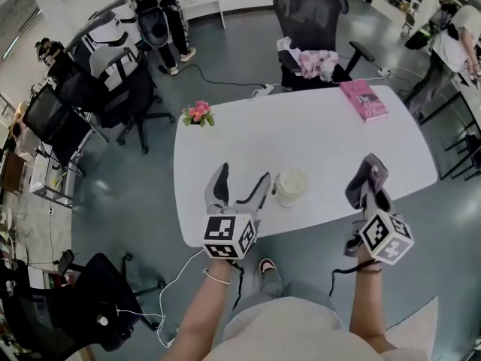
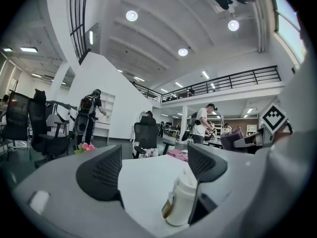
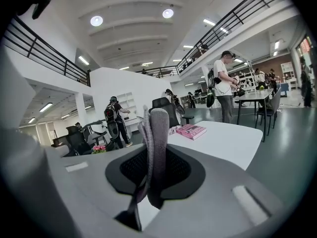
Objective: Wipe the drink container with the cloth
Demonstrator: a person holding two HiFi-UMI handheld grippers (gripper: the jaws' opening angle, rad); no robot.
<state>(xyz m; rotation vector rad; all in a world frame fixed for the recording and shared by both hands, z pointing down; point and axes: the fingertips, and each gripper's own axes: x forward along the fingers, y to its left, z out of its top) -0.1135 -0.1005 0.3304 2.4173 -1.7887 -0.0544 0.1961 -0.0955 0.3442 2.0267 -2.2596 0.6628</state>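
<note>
A cream drink container (image 1: pixel 290 186) with a lid stands near the front edge of the white table (image 1: pixel 316 138). My left gripper (image 1: pixel 240 187) is open just left of it; in the left gripper view the container (image 2: pixel 179 202) sits beside the right finger (image 2: pixel 205 163), not clamped. My right gripper (image 1: pixel 367 180) hovers right of the container, over the table's front edge, shut on a grey cloth (image 1: pixel 370 173). In the right gripper view the folded cloth (image 3: pixel 153 148) stands up between the closed jaws.
A pink book (image 1: pixel 364 99) lies at the table's far right and a small pink flower pot (image 1: pixel 198 113) at its far left corner. A black office chair (image 1: pixel 312 32) with a cloth on its seat stands behind the table. People stand further back.
</note>
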